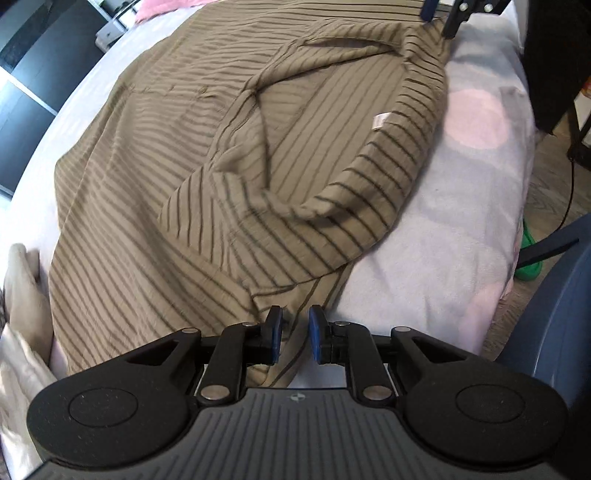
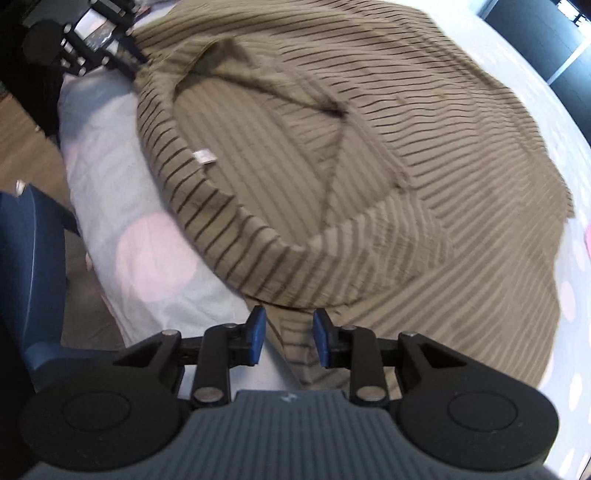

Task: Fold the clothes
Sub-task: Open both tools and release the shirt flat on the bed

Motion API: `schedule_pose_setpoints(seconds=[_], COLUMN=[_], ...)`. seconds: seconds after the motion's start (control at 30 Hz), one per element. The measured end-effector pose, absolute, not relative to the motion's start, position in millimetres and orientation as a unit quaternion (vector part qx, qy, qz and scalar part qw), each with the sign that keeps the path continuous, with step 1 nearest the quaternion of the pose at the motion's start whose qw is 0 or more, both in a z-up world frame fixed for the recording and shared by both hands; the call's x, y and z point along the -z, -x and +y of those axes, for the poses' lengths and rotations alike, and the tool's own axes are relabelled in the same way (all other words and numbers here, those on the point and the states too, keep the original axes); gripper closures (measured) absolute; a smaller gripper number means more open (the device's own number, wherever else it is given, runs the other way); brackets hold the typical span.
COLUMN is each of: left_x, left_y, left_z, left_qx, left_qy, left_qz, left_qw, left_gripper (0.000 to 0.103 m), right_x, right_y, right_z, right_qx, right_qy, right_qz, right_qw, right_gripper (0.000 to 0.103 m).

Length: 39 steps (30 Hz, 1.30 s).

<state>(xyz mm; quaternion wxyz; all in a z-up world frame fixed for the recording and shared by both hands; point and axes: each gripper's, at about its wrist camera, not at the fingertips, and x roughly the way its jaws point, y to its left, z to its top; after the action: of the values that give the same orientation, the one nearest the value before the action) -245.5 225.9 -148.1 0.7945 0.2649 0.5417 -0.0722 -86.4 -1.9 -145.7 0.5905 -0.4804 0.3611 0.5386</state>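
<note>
Olive-brown striped shirt (image 1: 177, 155) spread over a bed (image 1: 461, 229) covered in a pale sheet with large pink dots; the garment lies collar side towards the near edge of the bed, its neck opening gaping in a broad oval with a small white label (image 1: 380, 121) sewn inside the back of the collar; in the right wrist view the same label (image 2: 204, 157) sits at the left of the opening. Left tool (image 1: 295, 334), seen from its own camera, low over one end of the collar edge, blue pads parted with striped cloth visible in the gap between them; whether the pads touch the cloth cannot be told. Right tool (image 2: 289, 338) likewise parted over the opposite end of the collar edge, cloth and sheet showing between its pads; its tips appear again at the top of the left wrist view (image 1: 439, 16), just at the far corner of the fabric, and the left tool appears at the upper left of the right wrist view (image 2: 135, 61), meeting the cloth edge there. Pale beige garments (image 1: 22, 295) heaped at the left margin of the bed; blue chair (image 2: 26, 266) beside the bed over a wooden floor (image 1: 546, 195); a pink cloth (image 1: 155, 9) at the far end.
</note>
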Motion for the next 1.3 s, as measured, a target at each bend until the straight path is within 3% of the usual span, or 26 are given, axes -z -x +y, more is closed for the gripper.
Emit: schedule_pose_setpoints(seconds=[0.07,0.17,0.2,0.3,0.6,1.07,1.23,1.27,1.3], left_x=[154.6,158.3,158.6,159.7,135.1,178.8,168.9,163.1,156.0], left_y=[242.6,240.8,241.5,248.7,274.1,289.8,285.5,284.7,282.7], left_z=[227.3,231.2,231.2,225.3,212.9,199.7,203.5,205.3,207.8], left_qx=[0.069,0.061,0.06,0.07,0.145,0.165,0.159,0.158,0.158], left_qy=[-0.261,-0.241,-0.241,-0.269,-0.319,-0.425,-0.395,-0.382,-0.366], left_qz=[0.547,0.547,0.543,0.524,0.502,0.495,0.502,0.503,0.505], left_qw=[0.792,0.8,0.802,0.806,0.79,0.74,0.753,0.759,0.766], left_gripper=[0.089,0.092,0.098,0.103,0.103,0.103,0.103,0.101,0.099], right_x=[161.0,170.6,170.1,165.7,126.0,167.6,162.5,158.3,153.6], right_y=[83.6,77.1,76.8,83.6,95.7,102.1,106.2,105.0,103.5], right_z=[3.9,7.3,7.4,6.6,-10.0,6.2,9.0,9.9,10.7], right_qx=[-0.522,-0.516,-0.519,-0.532,-0.588,-0.568,-0.568,-0.568,-0.57], right_qy=[0.493,0.486,0.482,0.487,0.527,0.601,0.614,0.611,0.607], right_qz=[0.375,0.39,0.39,0.367,0.339,0.34,0.32,0.321,0.322], right_qw=[0.586,0.588,0.588,0.587,0.511,0.448,0.445,0.448,0.45], right_gripper=[0.074,0.089,0.101,0.103,0.103,0.102,0.097,0.094,0.083])
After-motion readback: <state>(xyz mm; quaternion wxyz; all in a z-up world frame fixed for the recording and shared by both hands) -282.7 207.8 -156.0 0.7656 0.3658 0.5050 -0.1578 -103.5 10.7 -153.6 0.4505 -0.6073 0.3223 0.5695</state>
